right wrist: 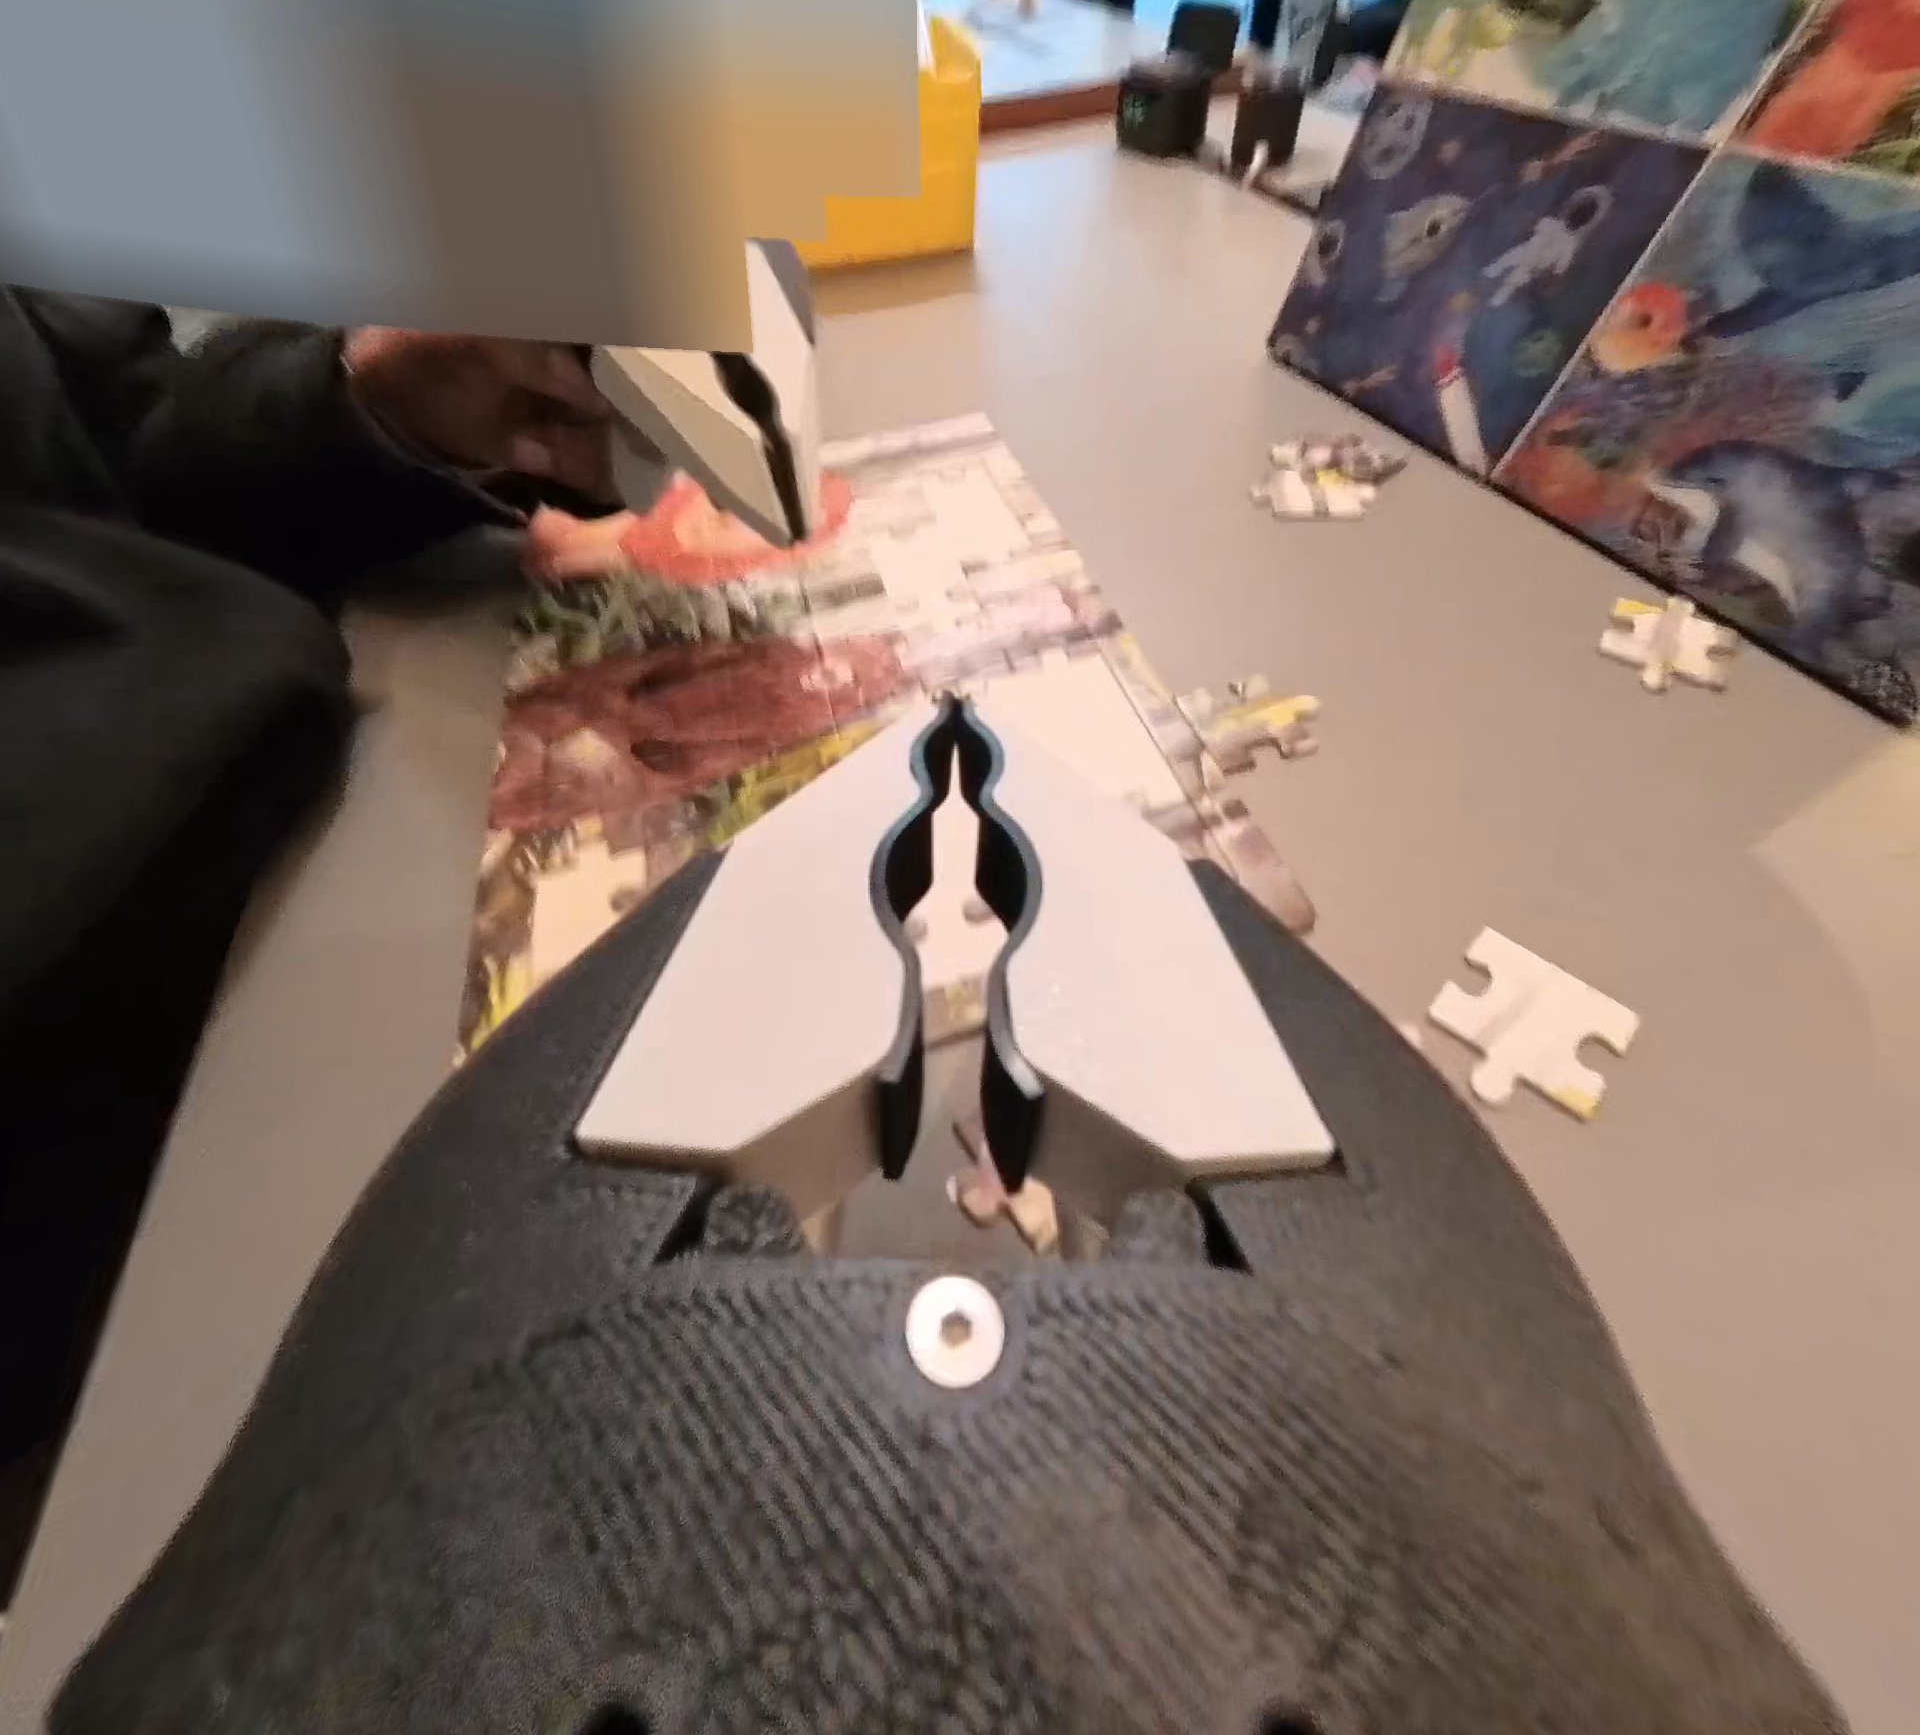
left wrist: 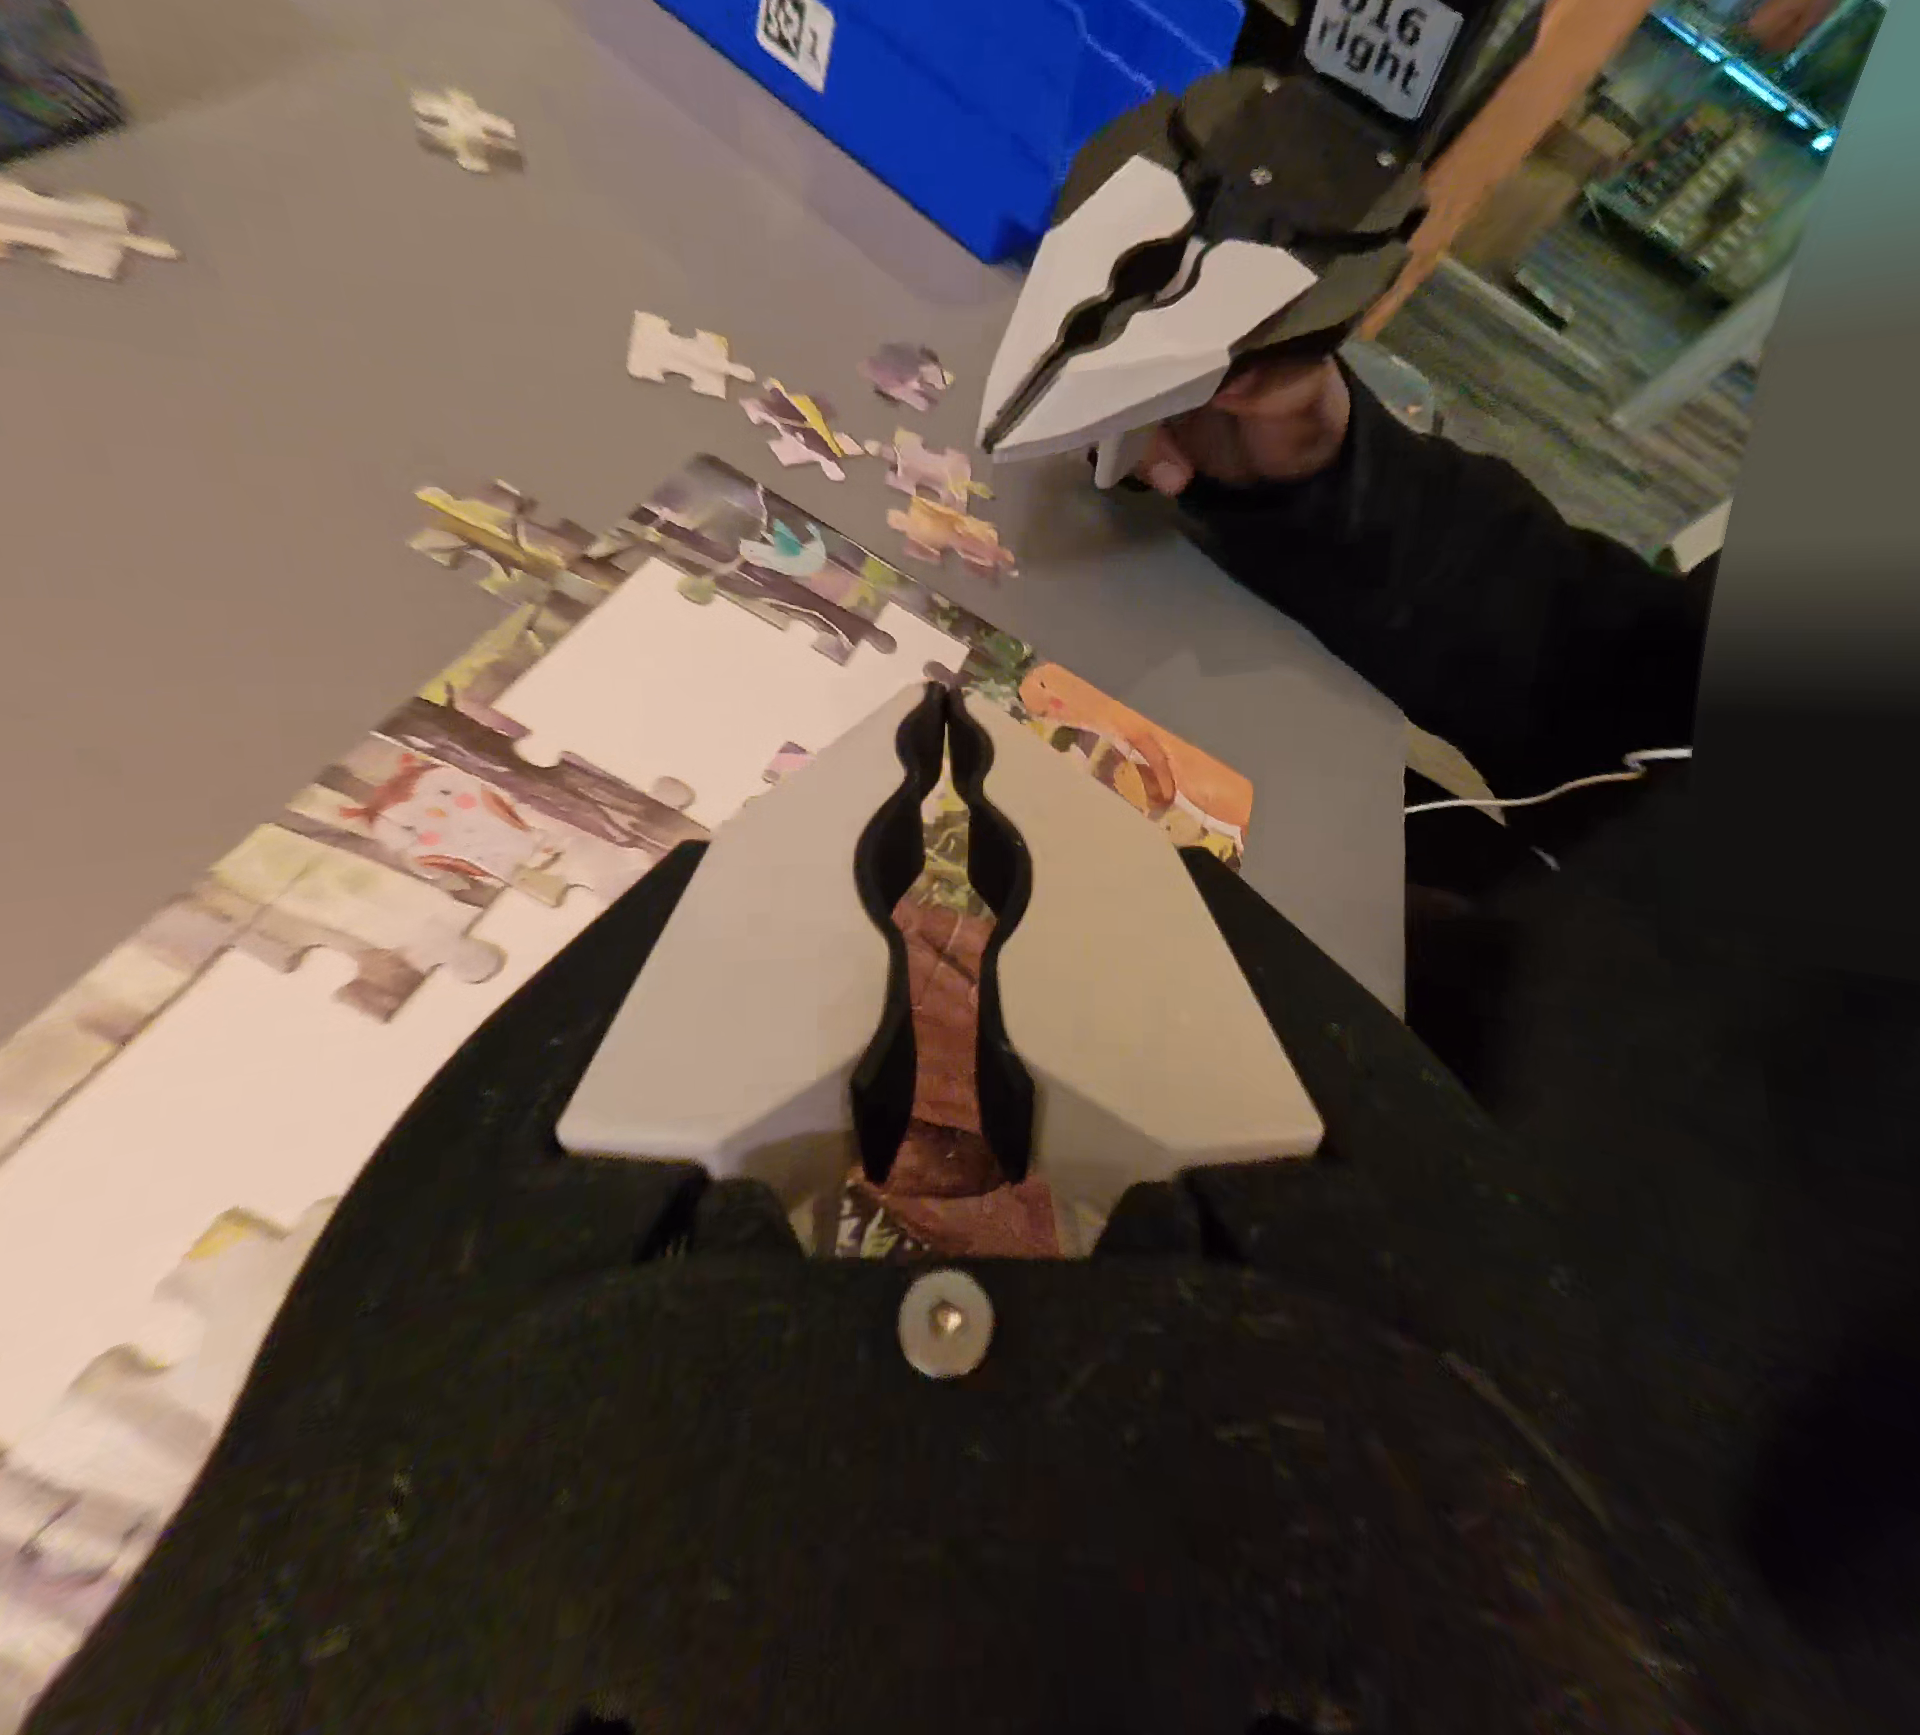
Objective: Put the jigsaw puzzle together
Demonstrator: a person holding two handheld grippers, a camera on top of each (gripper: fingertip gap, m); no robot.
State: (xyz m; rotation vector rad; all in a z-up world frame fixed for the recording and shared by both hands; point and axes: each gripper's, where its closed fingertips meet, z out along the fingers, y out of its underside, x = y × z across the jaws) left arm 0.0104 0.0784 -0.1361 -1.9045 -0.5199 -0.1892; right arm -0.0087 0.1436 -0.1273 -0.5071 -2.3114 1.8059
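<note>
A partly built jigsaw puzzle (left wrist: 436, 812) lies on the grey table, with coloured pieces joined around a bare white middle. My left gripper (left wrist: 940, 698) is shut with nothing seen in it, its tips low over the puzzle's far edge. In the right wrist view the left gripper (right wrist: 795, 532) touches the puzzle (right wrist: 707, 698) near an orange patch. My right gripper (right wrist: 951, 703) is shut and looks empty. In the left wrist view the right gripper (left wrist: 992, 438) hovers beside several loose coloured pieces (left wrist: 940, 522).
A blue bin (left wrist: 883, 23) stands at the back of the table. Face-down white pieces (left wrist: 675, 355) (right wrist: 1527, 1025) lie scattered. Picture boards (right wrist: 1662, 335) lean at the right, and a yellow bin (right wrist: 914, 158) stands behind. A person's dark sleeve (right wrist: 156, 646) lies along the left. Some 8 cm of space lies between my two pairs of fingers.
</note>
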